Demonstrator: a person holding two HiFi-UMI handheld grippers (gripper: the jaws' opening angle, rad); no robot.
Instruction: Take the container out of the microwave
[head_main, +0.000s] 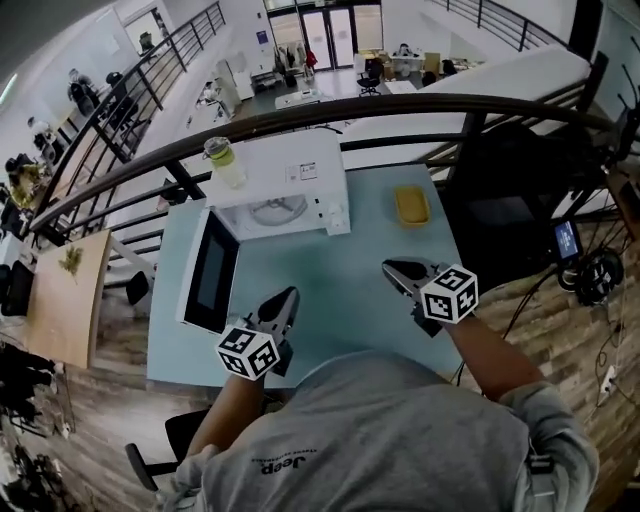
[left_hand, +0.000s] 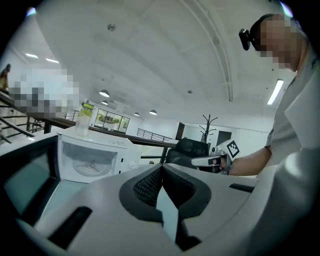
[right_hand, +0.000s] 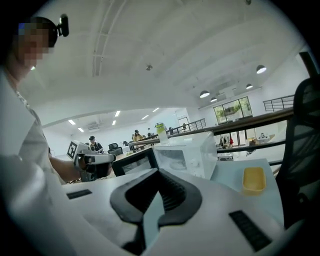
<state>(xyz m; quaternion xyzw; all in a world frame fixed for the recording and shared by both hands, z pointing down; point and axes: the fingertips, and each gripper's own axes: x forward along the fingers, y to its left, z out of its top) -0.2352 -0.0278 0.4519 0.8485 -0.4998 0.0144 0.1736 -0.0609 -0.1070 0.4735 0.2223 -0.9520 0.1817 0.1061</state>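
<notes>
Both left gripper and right gripper point forward.

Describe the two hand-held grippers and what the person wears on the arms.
The left hand-held gripper and the right hand-held gripper each have a pale grey plastic body tapering to a point, with black ribbed pads inside. Each carries a cube with black-and-white square markers. No cables show. The person wears a grey short-sleeved shirt; the forearms are uncovered.
</notes>
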